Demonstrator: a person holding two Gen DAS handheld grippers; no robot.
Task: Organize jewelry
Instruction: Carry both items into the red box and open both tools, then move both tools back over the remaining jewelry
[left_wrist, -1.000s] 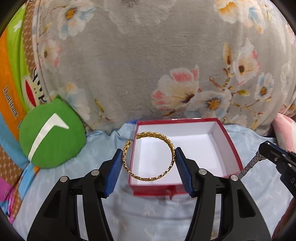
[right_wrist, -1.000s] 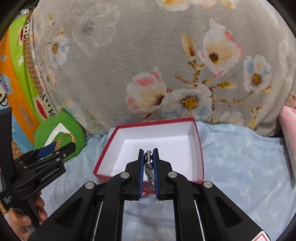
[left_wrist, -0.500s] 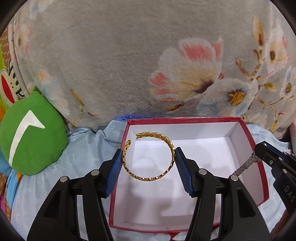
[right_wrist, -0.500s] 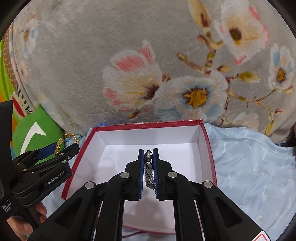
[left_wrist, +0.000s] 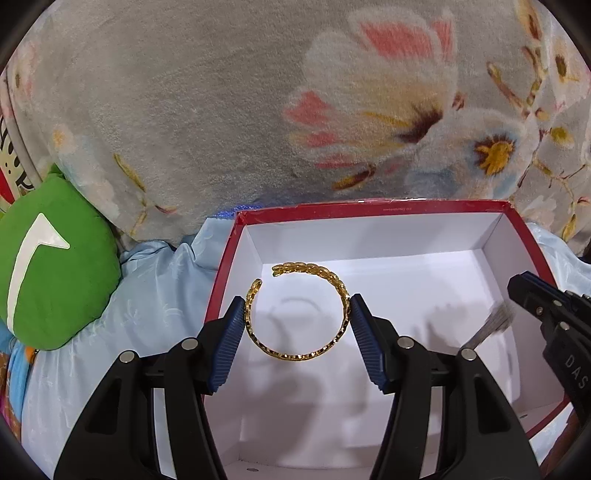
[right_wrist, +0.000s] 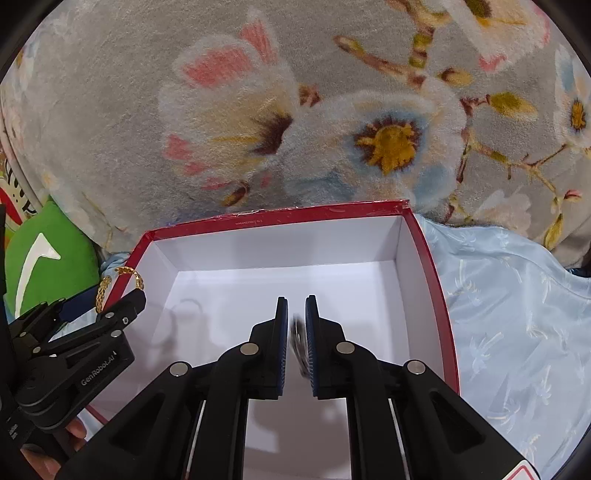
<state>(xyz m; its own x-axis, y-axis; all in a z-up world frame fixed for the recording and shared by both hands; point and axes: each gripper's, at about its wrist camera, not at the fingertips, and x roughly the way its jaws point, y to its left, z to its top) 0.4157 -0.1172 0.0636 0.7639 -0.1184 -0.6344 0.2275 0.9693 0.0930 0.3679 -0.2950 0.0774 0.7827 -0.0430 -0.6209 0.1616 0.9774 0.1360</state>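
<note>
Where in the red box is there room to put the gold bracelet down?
The red box is bare inside: its white floor is free from wall to wall. The left hand-held gripper holds the gold bracelet over the box's left side. It is tighter to the right, where the right hand-held gripper holds a silver chain.

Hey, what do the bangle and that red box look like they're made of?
The bangle looks like gold-coloured metal with a shiny finish: it glints, has a braided leaf-like relief and keeps its open-ring shape; real gold or plating can't be told. The box looks like cardboard: thin folded walls, matte white inside, and a glossy red outer skin, slightly frayed along the rim.
</note>
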